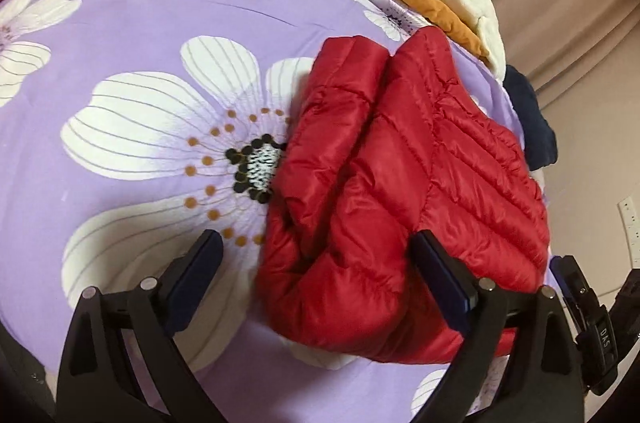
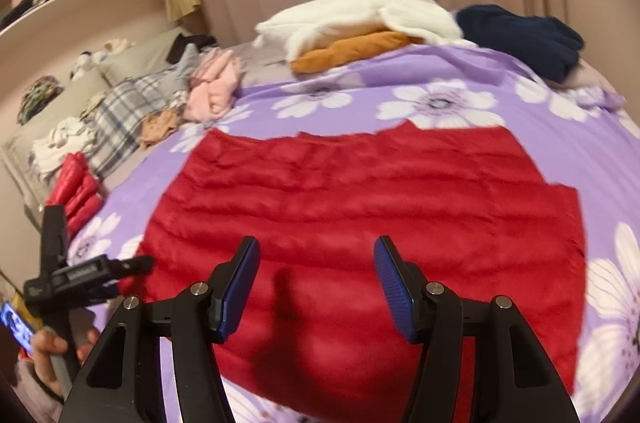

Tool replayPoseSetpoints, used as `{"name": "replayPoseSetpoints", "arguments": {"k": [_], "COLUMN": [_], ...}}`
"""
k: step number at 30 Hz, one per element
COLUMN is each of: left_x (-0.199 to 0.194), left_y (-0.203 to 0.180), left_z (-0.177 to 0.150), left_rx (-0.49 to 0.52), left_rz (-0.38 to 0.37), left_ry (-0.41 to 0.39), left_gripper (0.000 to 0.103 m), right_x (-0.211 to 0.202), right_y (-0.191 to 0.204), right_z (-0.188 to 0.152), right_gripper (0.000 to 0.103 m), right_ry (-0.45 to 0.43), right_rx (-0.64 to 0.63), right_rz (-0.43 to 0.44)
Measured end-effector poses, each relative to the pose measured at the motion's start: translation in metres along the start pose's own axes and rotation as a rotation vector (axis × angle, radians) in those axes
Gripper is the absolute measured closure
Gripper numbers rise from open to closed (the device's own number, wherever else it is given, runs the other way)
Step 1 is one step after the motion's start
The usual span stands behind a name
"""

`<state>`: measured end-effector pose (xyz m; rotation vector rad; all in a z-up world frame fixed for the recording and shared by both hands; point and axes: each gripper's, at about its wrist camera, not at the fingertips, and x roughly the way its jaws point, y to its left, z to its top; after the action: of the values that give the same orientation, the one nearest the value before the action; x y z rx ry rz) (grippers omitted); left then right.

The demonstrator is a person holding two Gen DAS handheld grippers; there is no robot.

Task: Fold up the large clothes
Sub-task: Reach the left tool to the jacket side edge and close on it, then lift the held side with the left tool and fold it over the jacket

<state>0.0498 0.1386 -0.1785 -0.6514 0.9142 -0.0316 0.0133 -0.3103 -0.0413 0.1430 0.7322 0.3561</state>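
The red jacket [image 1: 404, 183] lay flat on the flowered bedspread [image 1: 140, 23], just ahead of both tongs. The left tongs [image 1: 316, 263] stood wide, its edge between the jaws but unpinched. The right tongs [image 2: 316, 263] hung half-open above it, holding nothing.

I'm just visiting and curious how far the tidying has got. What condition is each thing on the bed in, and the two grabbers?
Red puffer jacket: folded, lying flat on the bedspread, not gripped.
Left gripper: open, over the jacket's edge.
Right gripper: open, above the jacket.
White fleece garment: folded, on top of the orange garment.
Navy garment: bunched at the bed's edge.
Pink garment: crumpled, unfolded.
Floral bedspread: spread flat.
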Motion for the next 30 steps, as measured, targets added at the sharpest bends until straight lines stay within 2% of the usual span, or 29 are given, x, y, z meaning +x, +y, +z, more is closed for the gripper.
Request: {"name": "replayPoseSetpoints", "arguments": {"k": [4, 8, 10, 12, 16, 19, 24, 30], "left_x": [0.006, 0.012, 0.012, 0.010, -0.001, -0.008, -0.022, -0.043], "left_y": [-0.007, -0.012, -0.016, -0.022, -0.036, -0.047, -0.076, -0.114], "left_z": [0.001, 0.006, 0.008, 0.010, 0.016, 0.017, 0.012, -0.001], "left_rx": [0.000, -0.020, -0.023, -0.006, 0.054, 0.093, 0.203, 0.370], "left_rz": [-0.038, -0.065, -0.073, -0.064, -0.052, -0.048, -0.023, -0.017], "left_ry": [0.021, 0.013, 0.004, -0.012, -0.065, -0.098, -0.162, -0.237], "left_gripper": [0.007, 0.010, 0.023, 0.031, 0.054, 0.063, 0.068, 0.068], "right_x": [0.010, 0.023, 0.030, 0.036, 0.044, 0.047, 0.050, 0.051], "right_y": [0.015, 0.018, 0.019, 0.017, 0.013, 0.006, 0.003, 0.000], "right_z": [0.001, -0.002, -0.004, -0.009, -0.013, -0.013, -0.017, -0.020], "right_gripper": [0.044, 0.044, 0.044, 0.050, 0.058, 0.060, 0.061, 0.060], "right_ry": [0.000, 0.033, 0.057, 0.081, 0.106, 0.115, 0.125, 0.121], "right_rx": [-0.030, -0.046, -0.052, -0.059, -0.053, -0.020, 0.011, 0.046], "right_rz": [0.045, 0.033, 0.016, -0.014, -0.040, -0.032, -0.022, -0.001]}}
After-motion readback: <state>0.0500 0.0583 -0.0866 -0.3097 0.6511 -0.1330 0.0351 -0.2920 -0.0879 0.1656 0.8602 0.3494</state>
